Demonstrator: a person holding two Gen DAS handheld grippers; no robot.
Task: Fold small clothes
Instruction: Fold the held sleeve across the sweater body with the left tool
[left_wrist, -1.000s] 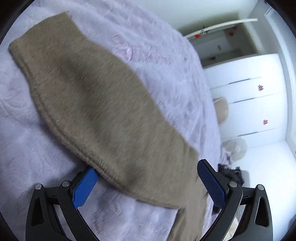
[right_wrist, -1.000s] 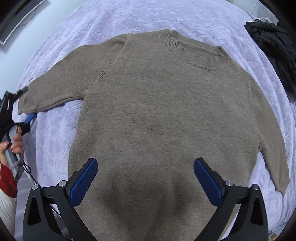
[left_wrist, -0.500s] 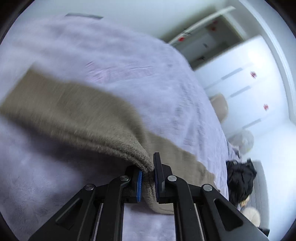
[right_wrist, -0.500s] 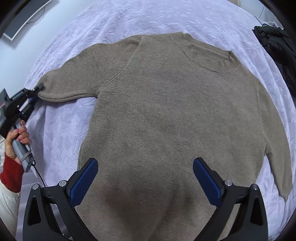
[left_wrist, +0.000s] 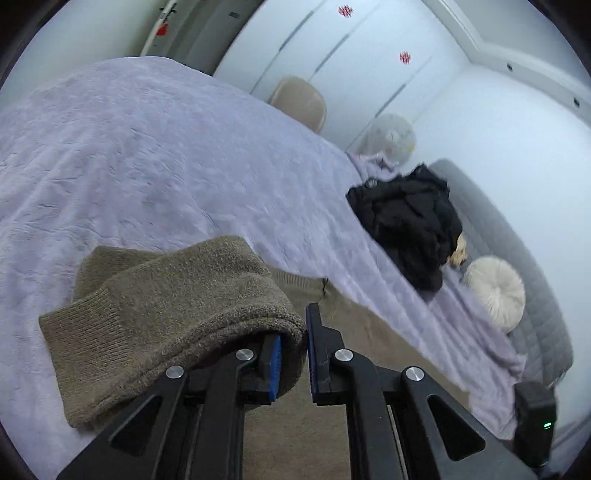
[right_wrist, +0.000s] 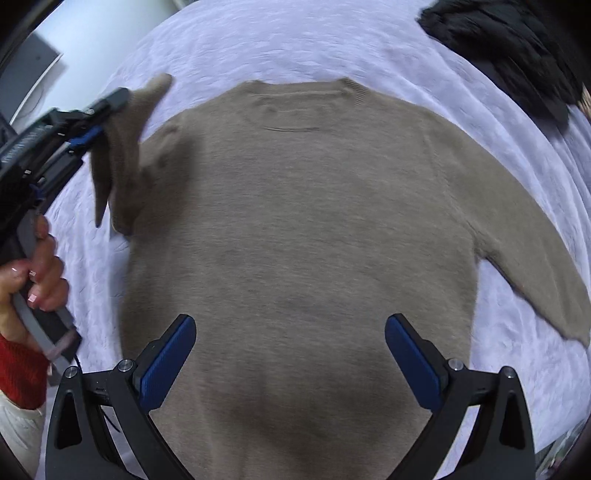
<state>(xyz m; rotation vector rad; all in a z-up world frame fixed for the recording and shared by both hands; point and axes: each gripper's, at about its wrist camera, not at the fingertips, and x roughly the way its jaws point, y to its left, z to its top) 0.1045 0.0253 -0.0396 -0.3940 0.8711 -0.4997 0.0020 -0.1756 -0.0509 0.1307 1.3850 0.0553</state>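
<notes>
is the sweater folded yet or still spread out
Mostly spread: the sweater lies flat; only one sleeve is lifted, pinched by the left gripper.

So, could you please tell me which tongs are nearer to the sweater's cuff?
Left. The left tongs are clamped on the sleeve beside the cuff; the right tongs hover open over the sweater's lower body.

The sweater (right_wrist: 295, 229) lies flat across the middle of the bed (right_wrist: 295, 40). Its one sleeve (right_wrist: 122, 147) is lifted at the left of the frame; a heap of clothes (right_wrist: 509, 48) sits upper right.
</notes>
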